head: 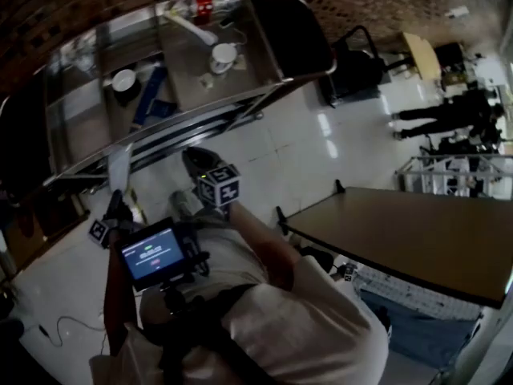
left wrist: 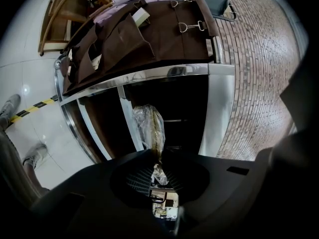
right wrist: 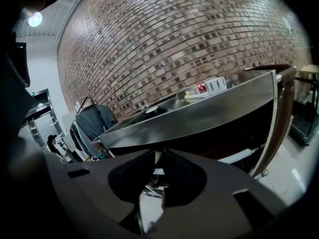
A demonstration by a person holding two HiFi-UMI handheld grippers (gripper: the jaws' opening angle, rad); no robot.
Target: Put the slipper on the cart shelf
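Note:
The slipper (left wrist: 148,126), wrapped in clear plastic, sticks out of my left gripper (left wrist: 159,156), whose jaws are shut on its near end. It points at the dark lower shelf (left wrist: 174,118) of the steel cart (left wrist: 149,76). In the head view the wrapped slipper (head: 120,169) shows pale above the left gripper (head: 117,208), just in front of the cart's lower rails (head: 188,139). My right gripper (head: 200,163) hovers to its right, near the cart's front. In its own view the right gripper (right wrist: 158,153) has its tips together, nothing held, facing the cart's top edge (right wrist: 199,116).
The cart top (head: 200,107) carries cups, a blue item and a red-labelled bottle (head: 202,6). A brown fabric organiser (left wrist: 139,39) hangs on the cart's side. A brown table (head: 401,231) stands right; a black chair (head: 353,70) and a person (head: 449,111) are beyond.

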